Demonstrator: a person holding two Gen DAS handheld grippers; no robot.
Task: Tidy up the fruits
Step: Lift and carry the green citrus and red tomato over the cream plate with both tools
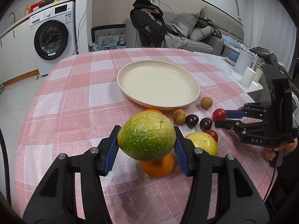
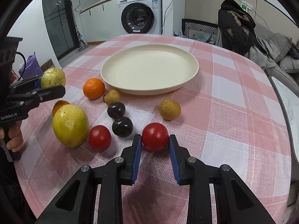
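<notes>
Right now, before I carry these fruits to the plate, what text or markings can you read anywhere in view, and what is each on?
"DAS": on the side of the right gripper, seen from the left wrist view.
"GenRobot.AI": on the body of the left gripper, seen from the right wrist view.
Washing machine: panel labels and stickers are too small to read.
Wall sticker behind the dark coat: blurred, unreadable.

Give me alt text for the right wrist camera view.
The right gripper is shut on a red tomato on a pink checked tablecloth, with an empty cream plate beyond. Loose fruit lies to the left, and the left gripper holds a green-yellow fruit at the left edge.
</notes>
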